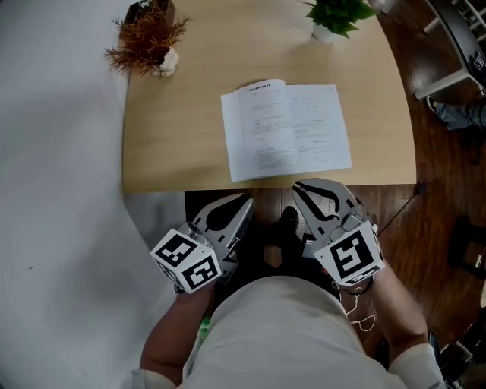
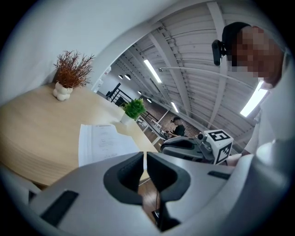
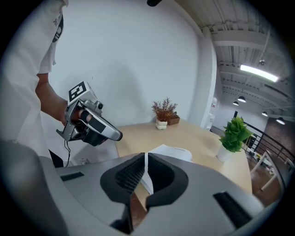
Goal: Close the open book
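The open book [image 1: 286, 130] lies flat on the round wooden table [image 1: 175, 144], white printed pages up, close to the table's near edge. Both grippers hang below that edge, in front of my body, touching nothing. My left gripper [image 1: 246, 202] is shut and empty, its tips pointing toward the book's left corner. My right gripper [image 1: 298, 189] is also shut and empty, just short of the book's lower edge. The left gripper view shows the book [image 2: 103, 142] beyond its closed jaws, with the right gripper [image 2: 191, 148] alongside. In the right gripper view the book [image 3: 173, 152] lies ahead and the left gripper [image 3: 90, 125] is held at the left.
A dried brown plant in a white pot [image 1: 149, 44] stands at the table's far left, a green potted plant [image 1: 335, 18] at the far right. A white wall [image 1: 53, 190] borders the left. Dark wooden floor, a chair frame [image 1: 456, 45] and a shoe [image 1: 458, 115] lie to the right.
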The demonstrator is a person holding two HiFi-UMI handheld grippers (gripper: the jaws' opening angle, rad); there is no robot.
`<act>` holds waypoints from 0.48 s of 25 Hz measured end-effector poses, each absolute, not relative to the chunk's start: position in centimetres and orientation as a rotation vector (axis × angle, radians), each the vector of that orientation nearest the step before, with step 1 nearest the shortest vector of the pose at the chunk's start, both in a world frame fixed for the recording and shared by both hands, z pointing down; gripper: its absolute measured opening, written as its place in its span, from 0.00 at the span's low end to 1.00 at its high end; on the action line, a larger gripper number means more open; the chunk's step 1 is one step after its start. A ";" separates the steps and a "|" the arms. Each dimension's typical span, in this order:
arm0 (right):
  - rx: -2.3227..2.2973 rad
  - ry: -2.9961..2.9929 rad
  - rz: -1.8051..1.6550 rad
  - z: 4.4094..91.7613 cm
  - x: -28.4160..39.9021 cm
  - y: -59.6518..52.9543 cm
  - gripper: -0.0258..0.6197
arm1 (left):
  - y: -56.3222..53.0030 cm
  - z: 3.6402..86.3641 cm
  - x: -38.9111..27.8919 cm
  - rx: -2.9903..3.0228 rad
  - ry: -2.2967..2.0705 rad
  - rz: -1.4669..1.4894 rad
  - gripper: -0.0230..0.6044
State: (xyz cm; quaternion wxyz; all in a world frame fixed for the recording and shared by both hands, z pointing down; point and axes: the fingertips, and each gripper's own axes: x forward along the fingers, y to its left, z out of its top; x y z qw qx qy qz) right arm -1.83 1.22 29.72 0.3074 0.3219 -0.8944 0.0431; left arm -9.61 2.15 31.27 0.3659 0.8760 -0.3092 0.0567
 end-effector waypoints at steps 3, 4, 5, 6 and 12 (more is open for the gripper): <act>0.806 -2.348 0.100 31.4 -2.8 0.6 0.04 | 1.6 32.8 -9.8 2.239 -0.798 0.155 0.03; 0.790 -2.340 0.086 32.0 -3.1 0.4 0.04 | 1.4 33.3 -9.9 2.233 -0.801 0.159 0.03; 0.772 -2.330 0.066 32.5 -3.4 0.2 0.04 | 1.2 33.8 -10.0 2.225 -0.804 0.163 0.03; 0.754 -2.320 0.040 33.1 -3.7 0.0 0.04 | 1.1 34.4 -10.1 2.217 -0.807 0.169 0.03; 0.623 -2.274 -0.062 36.4 -5.8 -0.7 0.04 | 0.9 38.1 -10.7 2.152 -0.820 0.225 0.03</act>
